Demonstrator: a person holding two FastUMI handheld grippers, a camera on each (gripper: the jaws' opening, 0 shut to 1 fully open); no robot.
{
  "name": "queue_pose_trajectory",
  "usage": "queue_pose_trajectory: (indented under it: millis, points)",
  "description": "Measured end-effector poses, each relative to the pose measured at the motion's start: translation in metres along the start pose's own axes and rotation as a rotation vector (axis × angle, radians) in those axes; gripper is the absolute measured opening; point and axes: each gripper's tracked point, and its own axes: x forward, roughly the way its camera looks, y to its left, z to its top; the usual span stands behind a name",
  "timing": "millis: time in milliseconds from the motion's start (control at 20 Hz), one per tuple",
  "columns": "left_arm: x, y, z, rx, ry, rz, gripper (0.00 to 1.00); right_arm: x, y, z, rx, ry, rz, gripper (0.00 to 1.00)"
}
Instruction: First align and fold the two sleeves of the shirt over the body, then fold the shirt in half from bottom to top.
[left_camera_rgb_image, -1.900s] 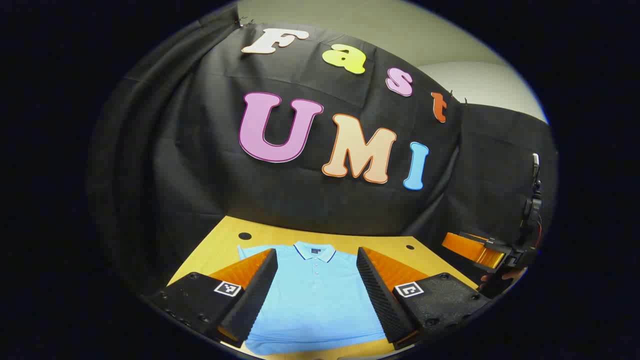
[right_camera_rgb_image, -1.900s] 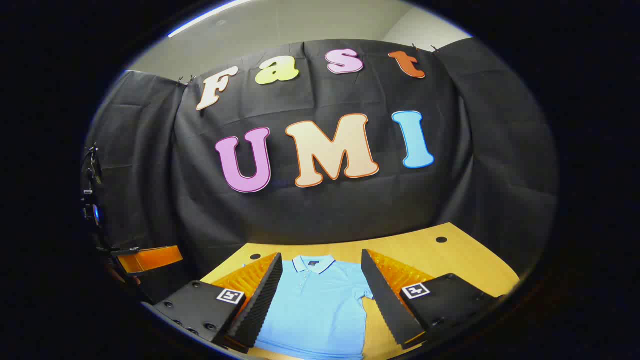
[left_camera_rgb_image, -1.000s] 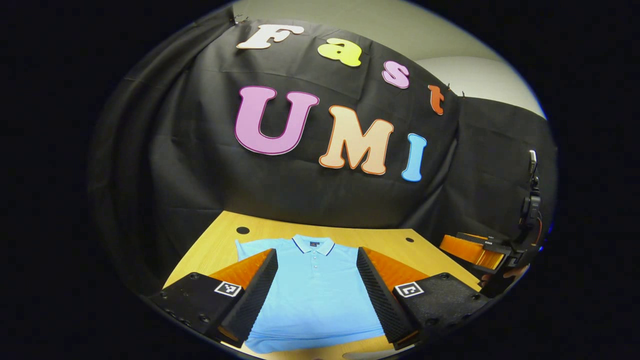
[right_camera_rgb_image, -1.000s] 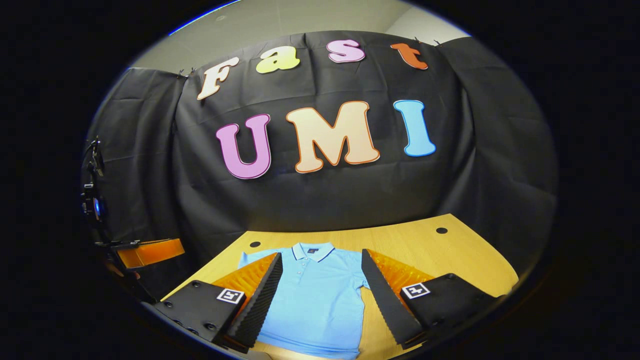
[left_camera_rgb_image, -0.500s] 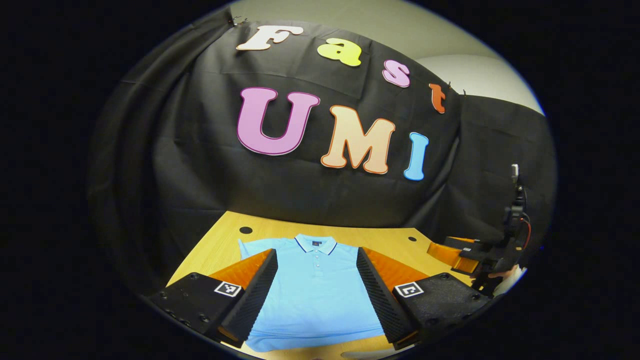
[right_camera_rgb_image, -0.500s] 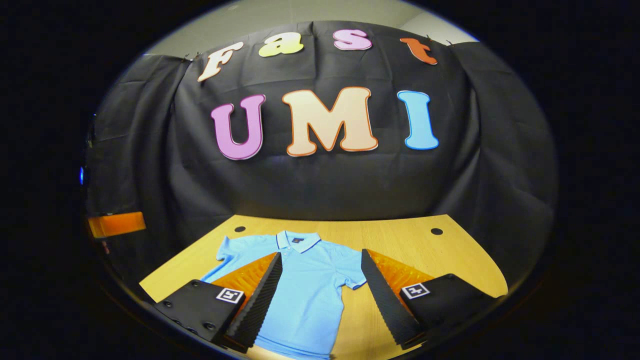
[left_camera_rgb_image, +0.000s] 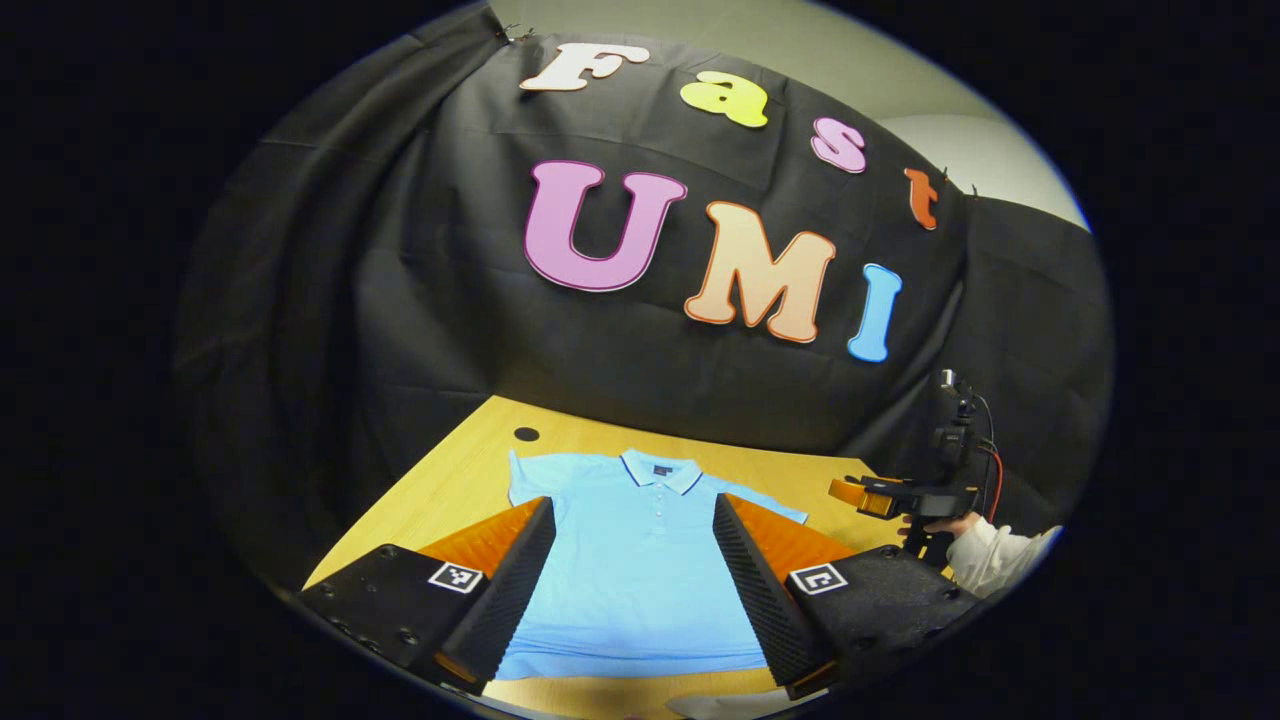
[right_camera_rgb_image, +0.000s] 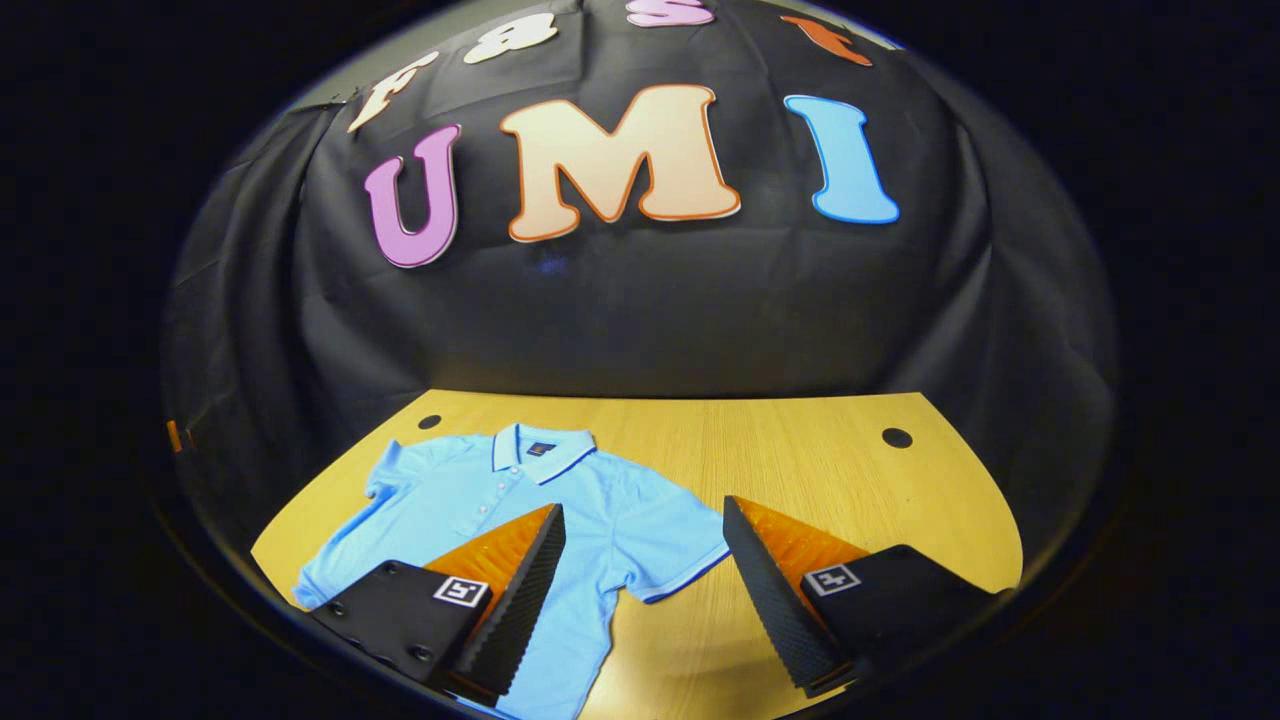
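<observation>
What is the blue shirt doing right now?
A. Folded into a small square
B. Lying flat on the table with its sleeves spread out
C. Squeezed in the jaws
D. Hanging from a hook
B: the shirt lies spread flat on the table, both sleeves out to the sides, and both sets of jaws stand open above it, holding nothing.

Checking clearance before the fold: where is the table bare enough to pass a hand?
Widest bare stretch of table: between the shirt sleeve hem and the far hole. A narrower strip runs between the collar and the cloth wall. The shirt's side is crowded; both grippers, right and left, hang open above.
</observation>
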Motion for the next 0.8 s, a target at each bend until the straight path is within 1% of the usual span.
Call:
queue_pose_trajectory:
  millis: [50,100,200,250,300,350,450,500,550,600,650,700,800]
  points:
    - [0.002,-0.002,-0.004,-0.014,0.008,0.012,0.95,0.016,-0.01,-0.009,-0.026,0.024,-0.017,0.94]
    - [0.004,-0.004,-0.008,-0.026,0.018,0.018,0.95,0.033,-0.019,-0.02,-0.043,0.051,-0.023,0.98]
    - [0.009,-0.007,-0.018,-0.039,0.035,0.029,0.95,0.06,-0.029,-0.042,-0.033,0.116,-0.025,0.98]
    - [0.013,-0.009,-0.023,-0.039,0.04,0.036,0.95,0.075,-0.036,-0.052,-0.032,0.144,-0.03,0.95]
    - [0.018,-0.01,-0.026,-0.039,0.05,0.044,0.95,0.09,-0.044,-0.062,-0.037,0.165,-0.04,0.95]
    - [0.022,-0.013,-0.03,-0.041,0.061,0.052,0.95,0.101,-0.048,-0.069,-0.043,0.182,-0.045,0.98]
    - [0.028,-0.018,-0.038,-0.047,0.077,0.059,0.95,0.117,-0.056,-0.082,-0.047,0.211,-0.052,0.99]
    - [0.03,-0.022,-0.042,-0.047,0.086,0.059,0.95,0.124,-0.058,-0.087,-0.04,0.222,-0.051,0.95]
    - [0.031,-0.027,-0.046,-0.044,0.093,0.053,0.95,0.13,-0.058,-0.091,-0.032,0.234,-0.045,0.95]
    - [0.033,-0.031,-0.05,-0.037,0.102,0.049,0.95,0.134,-0.059,-0.096,-0.028,0.238,-0.047,0.99]
    - [0.034,-0.032,-0.054,-0.026,0.115,0.05,0.95,0.138,-0.061,-0.097,-0.026,0.238,-0.05,0.94]
    - [0.036,-0.033,-0.058,-0.014,0.126,0.057,0.95,0.14,-0.06,-0.099,-0.025,0.237,-0.05,0.98]
    - [0.036,-0.033,-0.061,-0.004,0.139,0.069,0.95,0.144,-0.061,-0.106,-0.042,0.244,-0.058,0.98]
